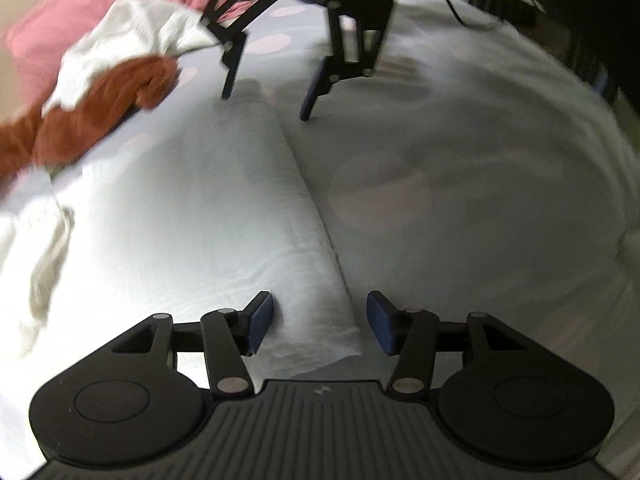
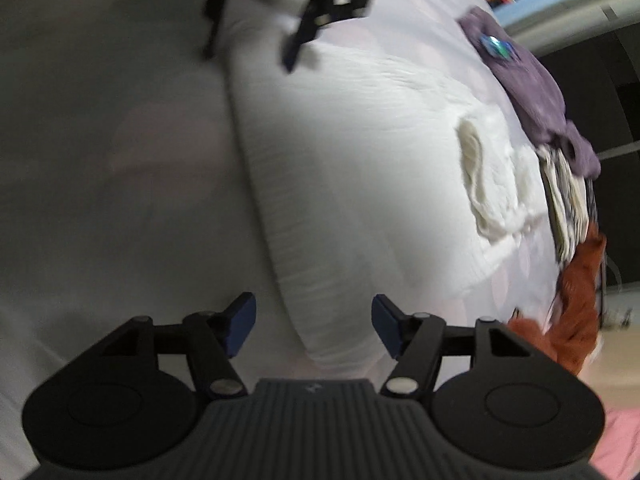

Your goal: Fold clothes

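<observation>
Two claws face each other over one white garment (image 1: 224,216), folded lengthwise and lying flat on a pale bed sheet (image 1: 460,184) with faint pink dots.

Nearest in the left wrist view, the left claw (image 1: 320,322) is spread, its blue pads (image 1: 262,322) apart with nothing pinched. The near corner of the garment's folded edge lies between and just below the fingertips — under the gap, not gripped. From there the fold line runs away up the frame toward the right claw (image 1: 266,92), which hangs over the far end of the same edge with its fingers splayed and empty. To the left of it lies a heap of other clothes: a rust-brown piece (image 1: 100,116), a white piece (image 1: 132,36) and something pink (image 1: 80,8) behind.

In the right wrist view the same layout shows from the other end. The right claw (image 2: 314,326) is spread, and the rounded end of the folded garment (image 2: 360,184) sits between its pads (image 2: 386,328) without being clamped. The fold runs up to the left claw (image 2: 248,50), blurred at the top of the frame. A cream-white bunched part (image 2: 476,168) lies on the garment's right side. Beyond it, near the bed's edge, are a purple garment (image 2: 528,80), a patterned folded piece (image 2: 566,200) and the rust-brown cloth (image 2: 576,308).
</observation>
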{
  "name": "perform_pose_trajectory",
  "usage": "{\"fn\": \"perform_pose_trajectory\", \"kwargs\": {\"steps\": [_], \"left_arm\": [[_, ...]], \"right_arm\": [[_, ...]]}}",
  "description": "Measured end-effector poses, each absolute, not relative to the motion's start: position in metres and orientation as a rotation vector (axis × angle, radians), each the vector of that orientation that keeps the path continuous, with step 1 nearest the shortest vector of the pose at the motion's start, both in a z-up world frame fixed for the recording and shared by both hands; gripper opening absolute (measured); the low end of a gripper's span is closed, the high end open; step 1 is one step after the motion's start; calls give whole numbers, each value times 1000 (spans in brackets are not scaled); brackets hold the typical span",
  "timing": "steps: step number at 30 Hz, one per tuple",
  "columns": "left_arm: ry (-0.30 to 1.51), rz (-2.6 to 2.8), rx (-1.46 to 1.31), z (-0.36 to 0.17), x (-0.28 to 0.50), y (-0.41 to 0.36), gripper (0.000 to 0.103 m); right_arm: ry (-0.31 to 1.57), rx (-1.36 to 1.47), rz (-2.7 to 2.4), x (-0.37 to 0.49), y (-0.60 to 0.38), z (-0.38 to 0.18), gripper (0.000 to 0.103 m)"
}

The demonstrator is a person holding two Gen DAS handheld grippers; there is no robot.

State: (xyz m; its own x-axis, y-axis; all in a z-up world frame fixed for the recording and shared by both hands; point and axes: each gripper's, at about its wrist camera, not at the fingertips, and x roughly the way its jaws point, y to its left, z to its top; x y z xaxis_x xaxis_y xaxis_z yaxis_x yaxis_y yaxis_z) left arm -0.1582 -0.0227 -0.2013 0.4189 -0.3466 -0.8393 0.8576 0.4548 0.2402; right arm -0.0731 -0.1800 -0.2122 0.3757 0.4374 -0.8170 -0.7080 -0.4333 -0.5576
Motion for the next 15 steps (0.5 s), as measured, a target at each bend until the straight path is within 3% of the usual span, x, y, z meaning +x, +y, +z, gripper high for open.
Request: {"fn": "perform_pose_trajectory", "kwargs": {"steps": [3, 15], "left_arm": [[777, -824, 785, -204, -162, -25, 58], [680, -824, 873, -213, -168, -29, 64]], "right_arm": [[208, -1571, 1267, -75, -184, -221, 67], [82, -1620, 1145, -88, -185, -243, 67]]}}
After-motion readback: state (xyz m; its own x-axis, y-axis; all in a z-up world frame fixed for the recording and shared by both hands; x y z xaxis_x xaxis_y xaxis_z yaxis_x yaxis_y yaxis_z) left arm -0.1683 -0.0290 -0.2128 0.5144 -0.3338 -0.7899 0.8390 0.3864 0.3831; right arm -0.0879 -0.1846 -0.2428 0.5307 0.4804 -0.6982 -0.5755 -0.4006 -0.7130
